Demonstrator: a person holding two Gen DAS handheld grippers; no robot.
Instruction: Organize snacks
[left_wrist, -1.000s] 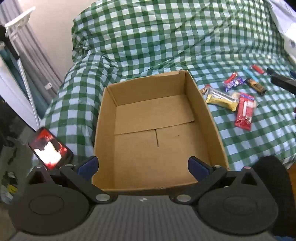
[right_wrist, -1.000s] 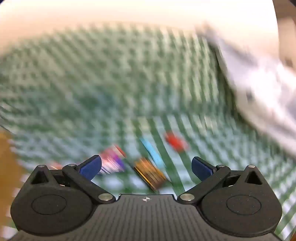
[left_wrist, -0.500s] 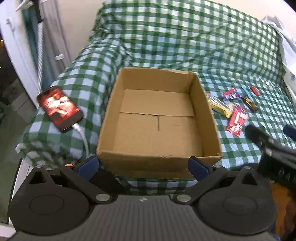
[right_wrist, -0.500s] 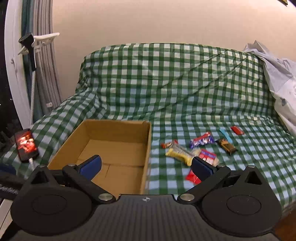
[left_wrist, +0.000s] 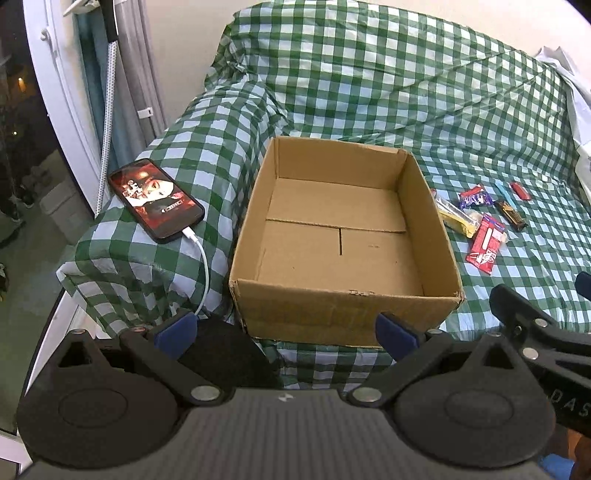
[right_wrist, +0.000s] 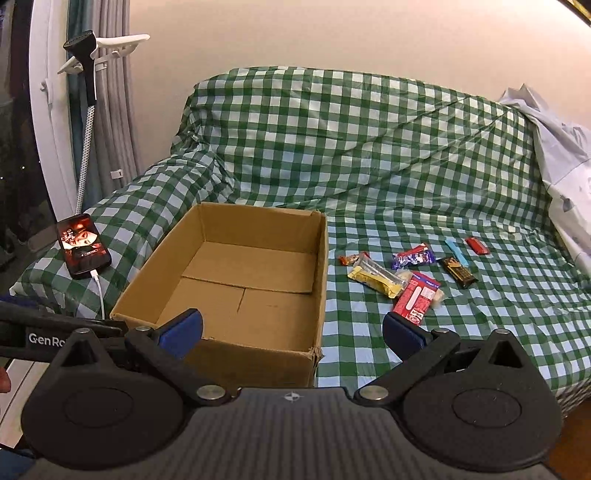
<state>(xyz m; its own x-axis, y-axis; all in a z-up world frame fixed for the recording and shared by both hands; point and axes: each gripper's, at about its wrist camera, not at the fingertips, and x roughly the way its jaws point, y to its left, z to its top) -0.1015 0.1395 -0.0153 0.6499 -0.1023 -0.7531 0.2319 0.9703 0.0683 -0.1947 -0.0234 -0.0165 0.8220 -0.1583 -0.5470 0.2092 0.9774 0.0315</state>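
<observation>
Now that I have drawn both tools back from the sofa, I see the whole scene at once, where a second ago my left view sat right over the box and my right view was a blur sweeping across the wrappers. My left hand-held gripper (left_wrist: 286, 330) hangs in front of the near wall of the cardboard box (left_wrist: 343, 314), jaws spread wide and holding nothing. My right hand-held gripper (right_wrist: 293, 330) is just as wide and empty, pointed between the box's right corner and the snacks.

The box stands open and bare on the green checked cover (right_wrist: 369, 147), with no snack inside it. All the snacks lie on the cover to the right of the box: a yellow packet (right_wrist: 376, 278) nearest it with a small orange bar (right_wrist: 352, 258) just behind, a red-and-white packet (right_wrist: 417, 297) touching the yellow one, a purple wrapper (right_wrist: 412, 256), a dark bar (right_wrist: 460, 273), a light blue stick (right_wrist: 456, 251) and a small red piece (right_wrist: 476, 245) farthest out. A phone (left_wrist: 155, 199) on a white cable rests on the arm of the sofa, left of the box, well apart from the snacks.

I judge the sorting has not started; pulling back only gave me a view to choose from. The red-and-white packet looks the easiest first pick for my right tool.
</observation>
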